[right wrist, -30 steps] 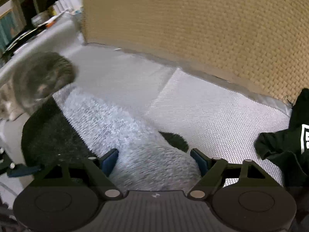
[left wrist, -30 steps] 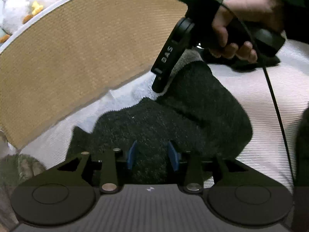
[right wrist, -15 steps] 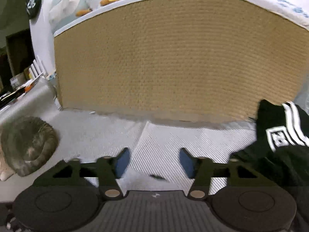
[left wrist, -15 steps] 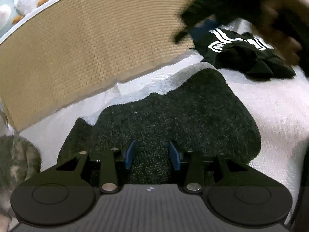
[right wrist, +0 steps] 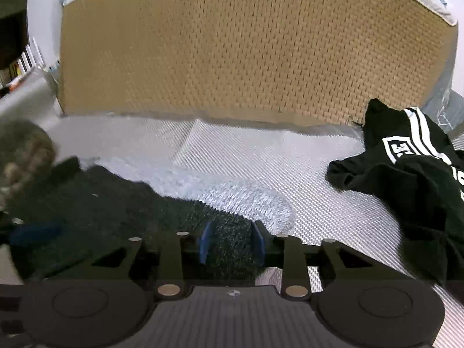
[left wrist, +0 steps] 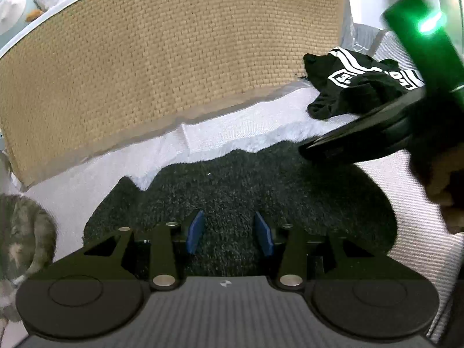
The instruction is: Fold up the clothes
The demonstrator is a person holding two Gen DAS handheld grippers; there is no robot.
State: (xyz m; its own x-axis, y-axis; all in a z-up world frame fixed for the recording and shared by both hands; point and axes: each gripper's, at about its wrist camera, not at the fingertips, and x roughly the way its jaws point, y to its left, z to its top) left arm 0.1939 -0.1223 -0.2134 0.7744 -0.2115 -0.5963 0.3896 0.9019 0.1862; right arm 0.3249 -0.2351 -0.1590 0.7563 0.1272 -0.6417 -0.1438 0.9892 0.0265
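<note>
My left tongs [left wrist: 229,233] clamped on the dark fuzzy garment [left wrist: 261,191] at 6 o'clock, my right tongs [right wrist: 232,242] just closing on its edge, black printed shirt [right wrist: 411,179] at 3 o'clock.

- I see a pale grey woven-textured mattress surface [right wrist: 290,159] carrying everything.
- A fuzzy dark charcoal knitted garment with a light grey part [right wrist: 116,203] lies spread on it, near me.
- A crumpled black garment with white stripes and lettering [right wrist: 406,168] lies apart, to the right.
- A curled grey-brown tabby cat [right wrist: 23,150] rests at the left.
- A tan woven rattan-like panel [right wrist: 246,52] stands along the far edge.
</note>
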